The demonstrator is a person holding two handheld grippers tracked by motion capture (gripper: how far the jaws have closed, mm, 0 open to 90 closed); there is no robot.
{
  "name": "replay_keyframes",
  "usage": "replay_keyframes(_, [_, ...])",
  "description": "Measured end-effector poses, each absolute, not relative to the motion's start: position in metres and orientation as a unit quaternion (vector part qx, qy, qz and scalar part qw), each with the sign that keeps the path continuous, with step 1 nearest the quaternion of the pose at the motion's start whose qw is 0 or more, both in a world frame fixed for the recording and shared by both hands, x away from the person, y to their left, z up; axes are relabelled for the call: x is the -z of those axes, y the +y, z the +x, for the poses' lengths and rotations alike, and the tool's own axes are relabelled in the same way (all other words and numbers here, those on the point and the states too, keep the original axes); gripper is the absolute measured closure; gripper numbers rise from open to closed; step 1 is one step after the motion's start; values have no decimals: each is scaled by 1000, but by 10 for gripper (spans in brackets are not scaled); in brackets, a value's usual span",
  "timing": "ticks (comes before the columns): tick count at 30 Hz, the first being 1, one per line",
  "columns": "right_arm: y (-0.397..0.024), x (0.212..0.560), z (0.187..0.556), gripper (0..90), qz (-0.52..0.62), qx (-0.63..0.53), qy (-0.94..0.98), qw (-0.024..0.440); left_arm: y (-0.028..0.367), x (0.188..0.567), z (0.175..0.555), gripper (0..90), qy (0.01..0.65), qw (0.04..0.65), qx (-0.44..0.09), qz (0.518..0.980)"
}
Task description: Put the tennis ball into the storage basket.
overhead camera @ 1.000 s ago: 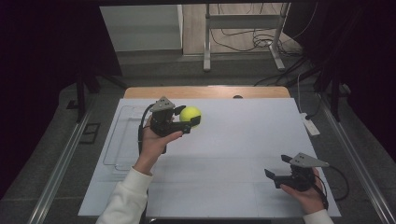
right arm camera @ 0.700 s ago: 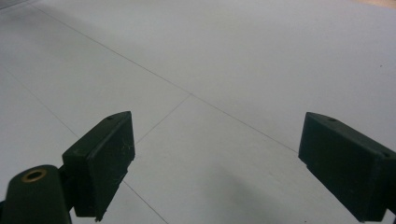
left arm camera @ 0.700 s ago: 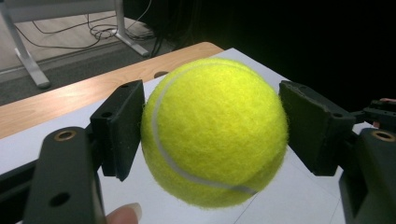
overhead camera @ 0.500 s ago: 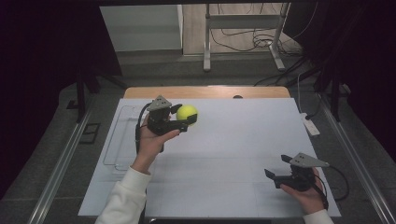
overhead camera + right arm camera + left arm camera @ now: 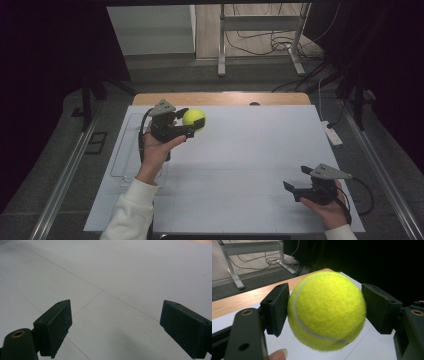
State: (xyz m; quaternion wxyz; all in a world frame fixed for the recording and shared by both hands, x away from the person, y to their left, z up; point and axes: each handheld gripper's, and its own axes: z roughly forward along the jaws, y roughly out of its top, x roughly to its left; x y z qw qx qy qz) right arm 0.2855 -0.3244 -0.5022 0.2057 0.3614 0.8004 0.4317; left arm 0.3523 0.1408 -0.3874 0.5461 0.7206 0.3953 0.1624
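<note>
A yellow-green tennis ball hangs above the white table sheet at the back left, with my left gripper shut on it, both pads pressing its sides. Near the front right corner my right gripper rests low over the sheet, its jaws wide open and nothing between them.
A clear plastic tray lies on the left edge of the sheet, under my left forearm. The wooden table edge runs along the back. A white power strip sits off the right side. A metal frame and cables stand on the floor beyond.
My left gripper has drifted slightly left and back with the ball held in it. The right gripper has not moved.
</note>
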Motion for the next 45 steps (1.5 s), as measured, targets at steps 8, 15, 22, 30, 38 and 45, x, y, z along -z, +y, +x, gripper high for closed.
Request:
replay_keyframes(8, [-325, 502, 286, 112, 361, -432, 800, 206, 152, 386, 354, 275, 406, 549, -169, 711])
replay_keyframes(15, [-325, 502, 286, 112, 363, -430, 800, 207, 155, 387, 355, 275, 410, 546, -173, 710])
replay_keyframes(22, [-325, 503, 286, 112, 363, -431, 800, 206, 161, 386, 357, 275, 417, 547, -179, 704])
replay_keyframes(30, [-325, 502, 286, 112, 361, -431, 800, 206, 173, 386, 359, 275, 428, 541, -192, 697])
replay_keyframes(38, [-325, 502, 286, 112, 362, -432, 800, 205, 184, 387, 362, 275, 442, 534, -203, 691])
replay_keyframes(45, [-325, 502, 286, 112, 361, -433, 800, 205, 191, 388, 364, 275, 451, 529, -209, 688])
